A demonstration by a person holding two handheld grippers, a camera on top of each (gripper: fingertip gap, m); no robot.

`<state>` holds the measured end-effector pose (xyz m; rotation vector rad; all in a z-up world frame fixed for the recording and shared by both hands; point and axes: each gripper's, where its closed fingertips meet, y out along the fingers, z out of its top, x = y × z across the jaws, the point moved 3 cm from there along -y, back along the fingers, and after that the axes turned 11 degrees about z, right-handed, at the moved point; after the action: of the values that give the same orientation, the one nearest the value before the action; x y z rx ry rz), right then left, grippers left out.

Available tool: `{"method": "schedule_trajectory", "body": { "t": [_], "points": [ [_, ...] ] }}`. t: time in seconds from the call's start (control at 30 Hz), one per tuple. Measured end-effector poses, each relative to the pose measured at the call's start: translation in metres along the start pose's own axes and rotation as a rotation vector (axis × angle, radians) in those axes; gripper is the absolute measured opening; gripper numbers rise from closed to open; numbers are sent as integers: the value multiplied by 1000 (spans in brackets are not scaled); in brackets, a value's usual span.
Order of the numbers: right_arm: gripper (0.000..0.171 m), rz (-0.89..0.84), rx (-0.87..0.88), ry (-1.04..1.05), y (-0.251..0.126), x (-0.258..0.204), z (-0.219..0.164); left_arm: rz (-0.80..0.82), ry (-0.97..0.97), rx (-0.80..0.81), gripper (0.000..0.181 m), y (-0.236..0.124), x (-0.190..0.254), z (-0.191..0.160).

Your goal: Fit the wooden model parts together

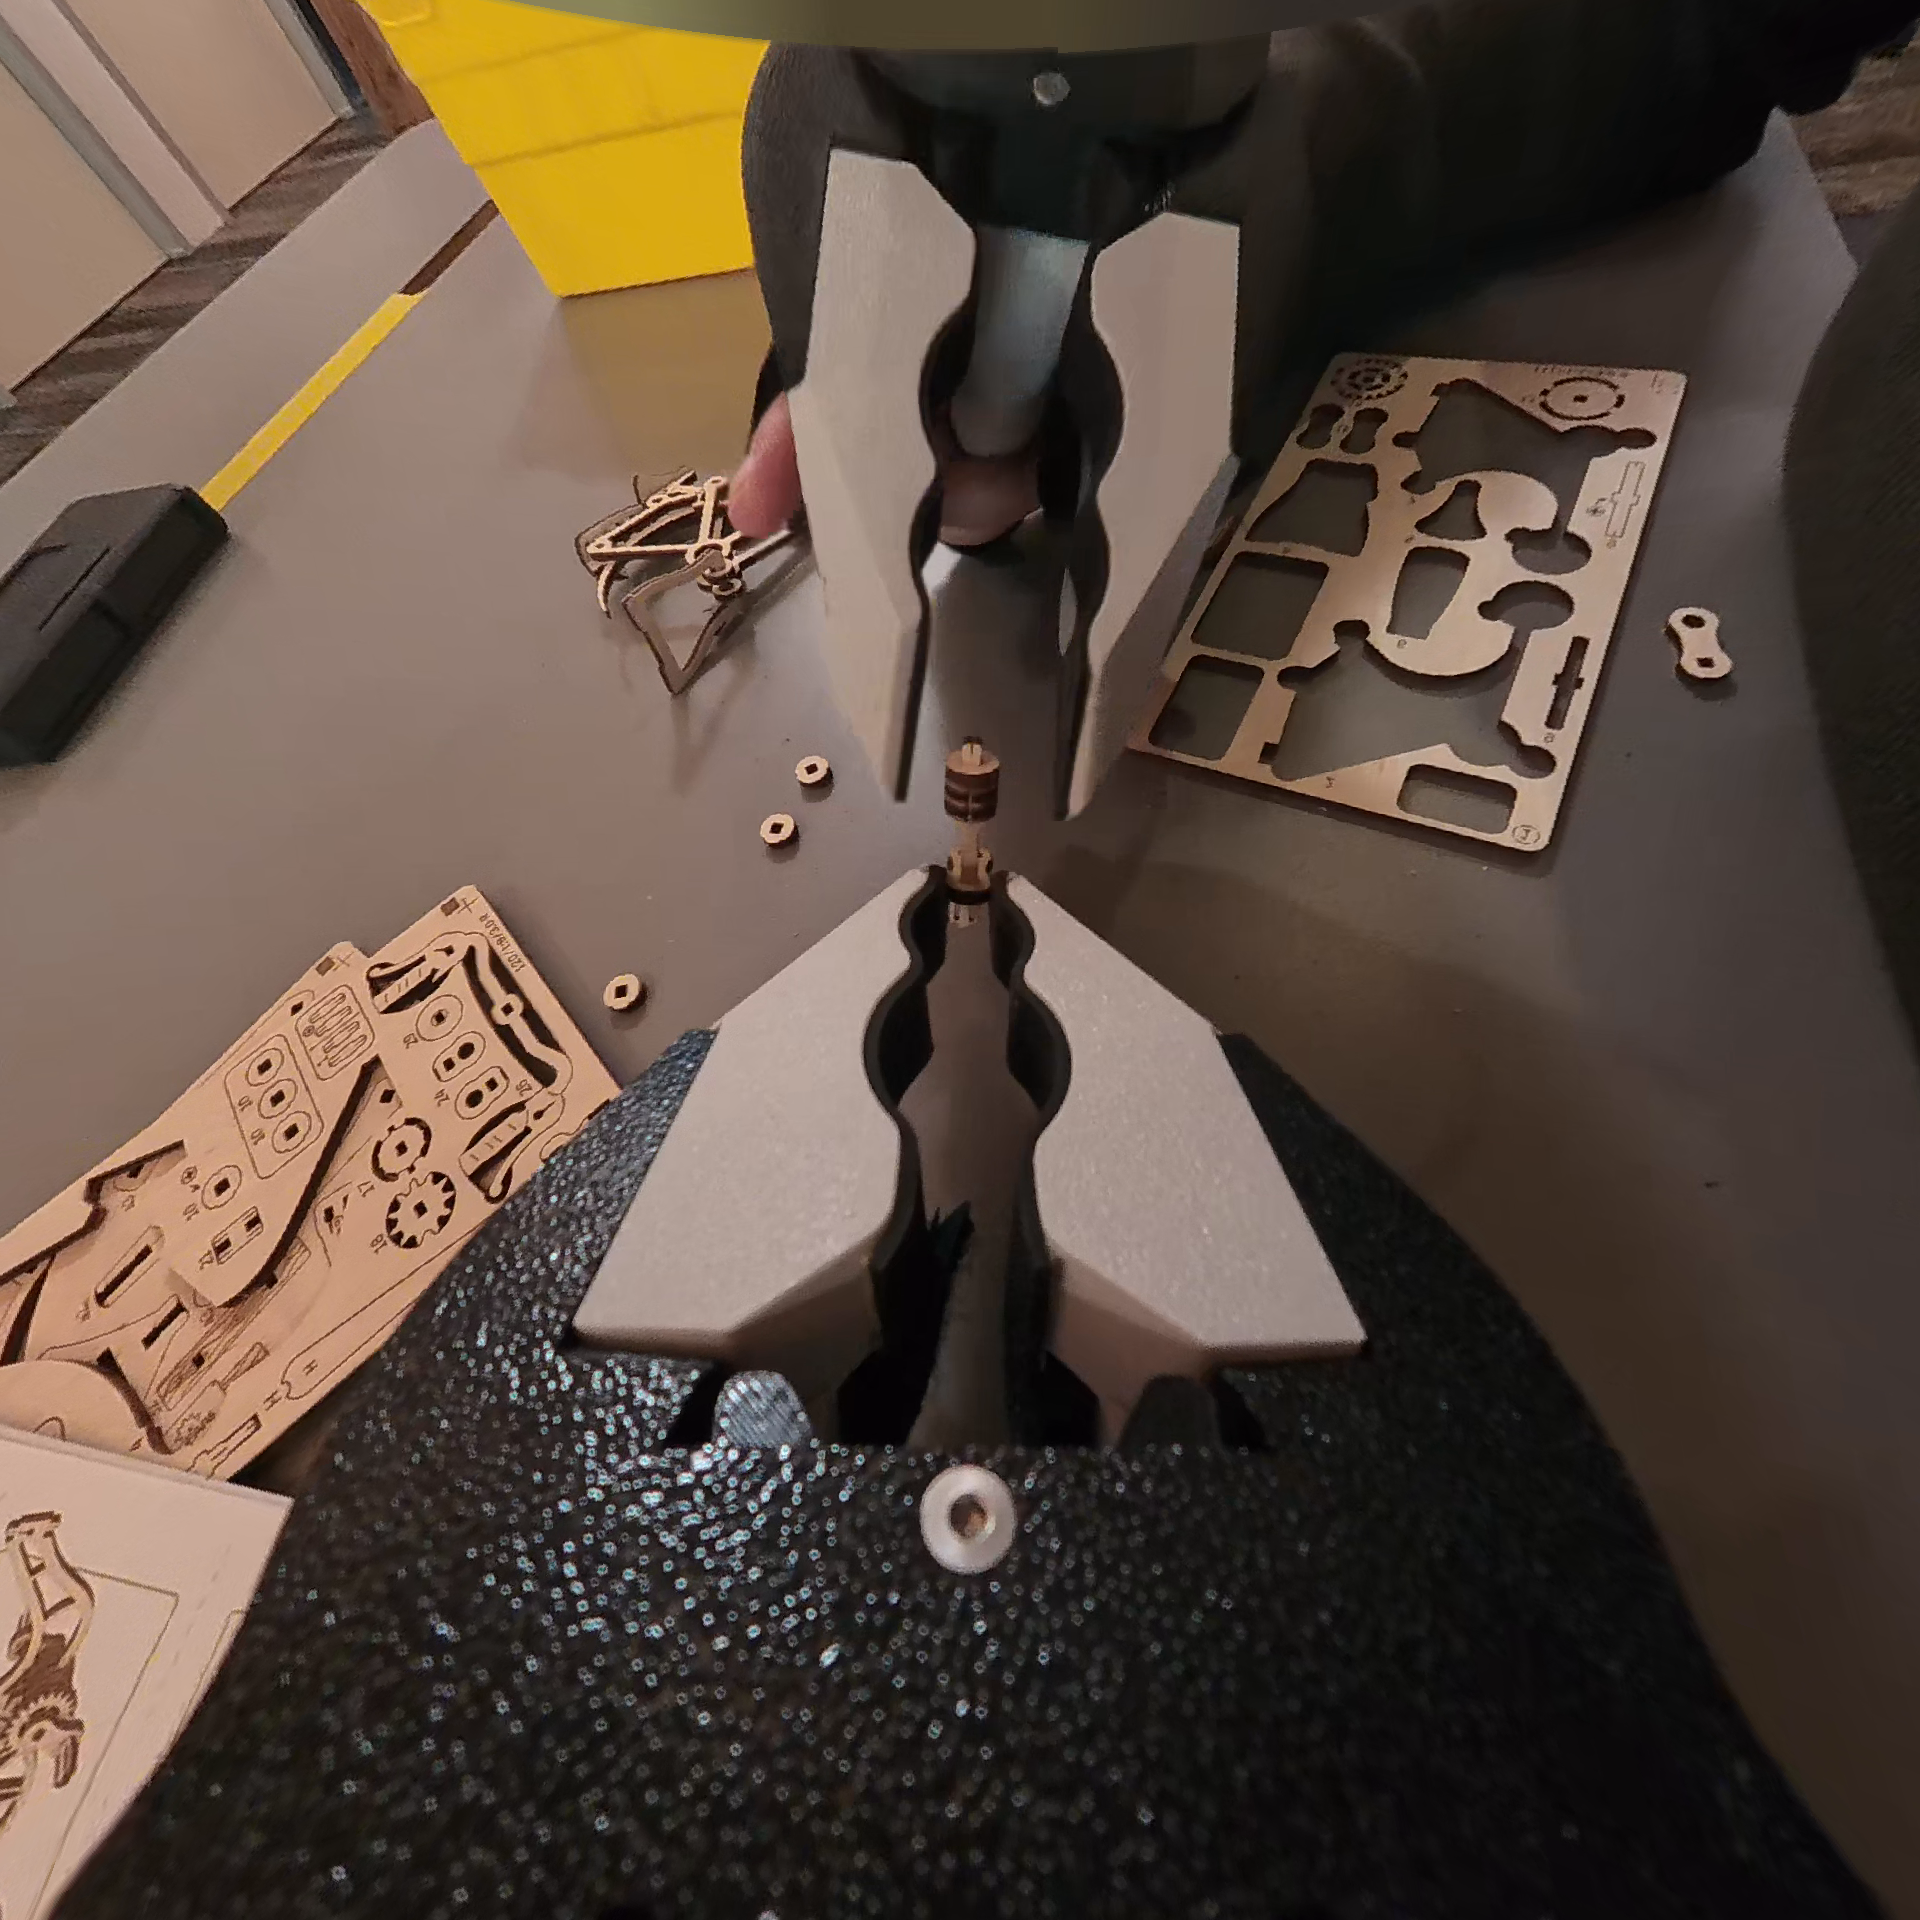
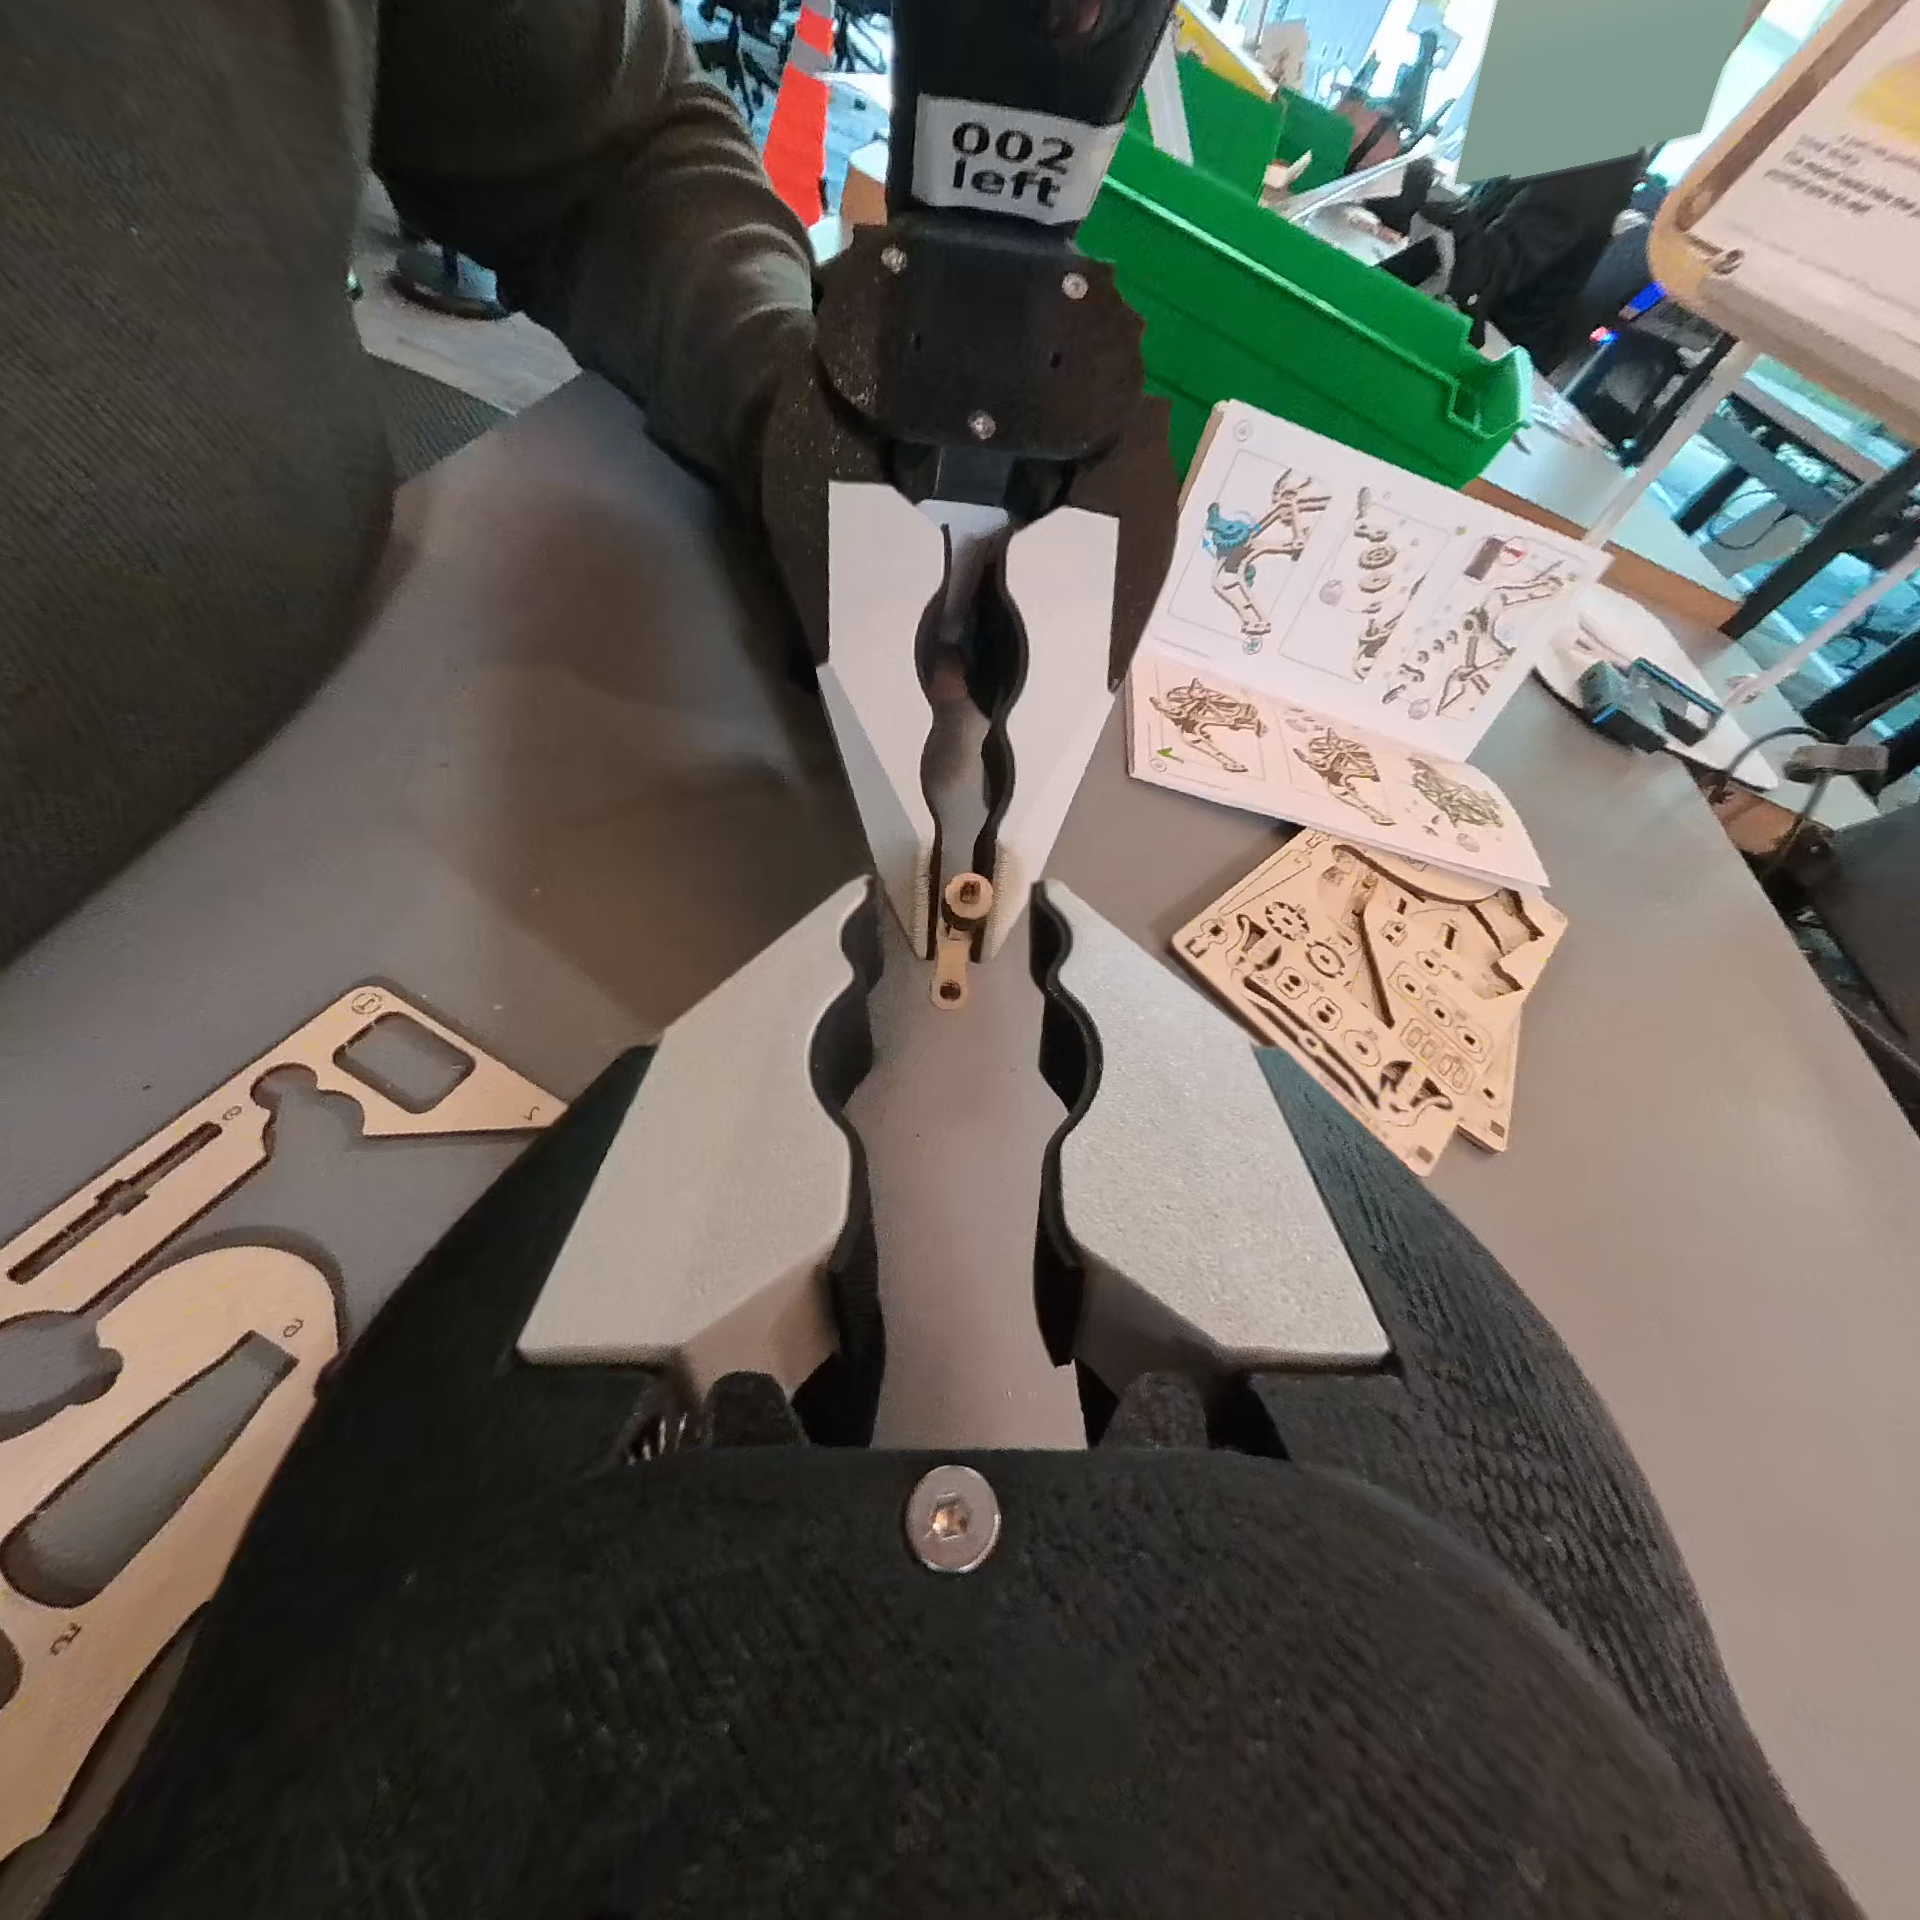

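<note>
My left gripper is shut on the lower end of a small wooden axle with stacked discs, holding it above the grey table. My right gripper comes in from the far side, open, with its fingertips on either side of the axle's disc end and apart from it. In the right wrist view my right gripper is open, and the left gripper holds the small wooden part just between my fingertips. A partly built wooden frame lies behind.
Three loose wooden washers lie near the grippers. An emptied part sheet and a small link lie to the right, uncut sheets to the left. An open instruction booklet, a yellow bin and a black box stand around. The tips of both grippers are at nearly the same place.
</note>
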<state>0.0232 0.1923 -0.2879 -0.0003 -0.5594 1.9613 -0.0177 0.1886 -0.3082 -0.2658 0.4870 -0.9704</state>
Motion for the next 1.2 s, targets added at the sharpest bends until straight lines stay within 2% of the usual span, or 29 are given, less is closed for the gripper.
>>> {"method": "schedule_trajectory", "body": {
  "t": [0.2, 0.33, 0.37, 0.47, 0.53, 0.67, 0.73, 1.03, 1.2],
  "points": [
    [8, 2, -10, -3, 1, 0, -1, -6, 15, 4, 6, -1, 2, 0],
    [7, 0, 47, 42, -4, 3, 3, 47, 32, 76, 7, -4, -1, 7],
    [7, -9, 92, 73, -8, 7, 7, 79, 30, 123, 10, -6, -4, 12],
    [7, -17, 265, 188, -24, 19, 16, 123, -35, 213, 48, -10, -9, 24],
    [7, -1, 395, 263, -33, 24, 22, 104, -139, 246, 53, -13, -12, 30],
    [7, 29, 508, 294, -35, 24, 31, -8, -382, 380, 43, -24, -16, 44],
    [7, 45, 533, 294, -33, 21, 35, -45, -432, 430, 35, -28, -16, 48],
    [7, 74, 576, 286, -27, 16, 42, -53, -396, 487, 8, -32, -9, 54],
    [7, 67, 585, 273, -27, 15, 44, -56, -411, 490, 19, -32, -11, 54]
  ]
}}
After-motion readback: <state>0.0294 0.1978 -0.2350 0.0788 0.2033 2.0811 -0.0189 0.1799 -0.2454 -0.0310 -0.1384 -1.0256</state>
